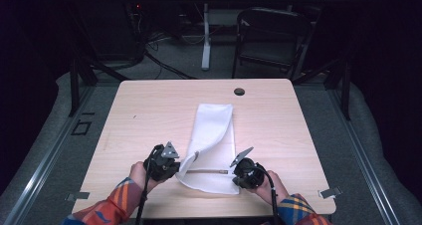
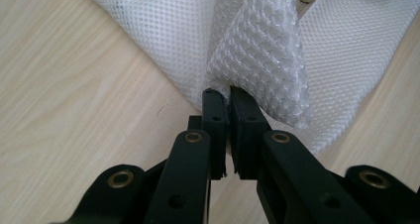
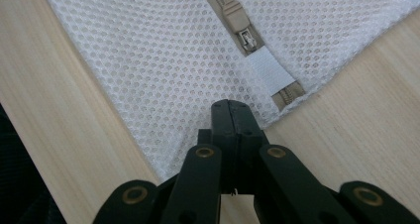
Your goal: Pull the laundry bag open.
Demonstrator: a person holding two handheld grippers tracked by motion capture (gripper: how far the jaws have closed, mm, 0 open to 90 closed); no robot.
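Black jaws of the left gripper (image 2: 229,92) rise closest to the lens in the left gripper view, pressed together on a raised fold of the white mesh bag (image 2: 257,50). Mesh bunches up right above the pinch, so I judge the grip is real, not just contact.

Bag lies on the wooden table (image 1: 149,110), long axis running away from the person, near end between the two grippers. Landmark: the beige zipper (image 3: 233,16) along that near end.

- Handling, my judgement: very light, limp, open weave. No stiffness; it drapes and folds wherever it is lifted. Not fragile, though the mesh could snag on a jaw edge. Thin fabric may slide out of a shallow pinch.
- Where to hold: hemmed corners and edge just beside the zipper, where the seam gives bulk. The white fabric tab (image 3: 270,70) over the zipper's end looks like another firm spot.
- Right gripper (image 3: 232,105): jaws closed tight, tips on the bag's edge just short of the zipper slider (image 3: 247,38). Mesh runs under the tips; I read it as pinching the hem.
- High view: left gripper (image 1: 162,164) at the zipper's left end, right gripper (image 1: 247,172) at its right end, left corner of the bag lifted and folded over.
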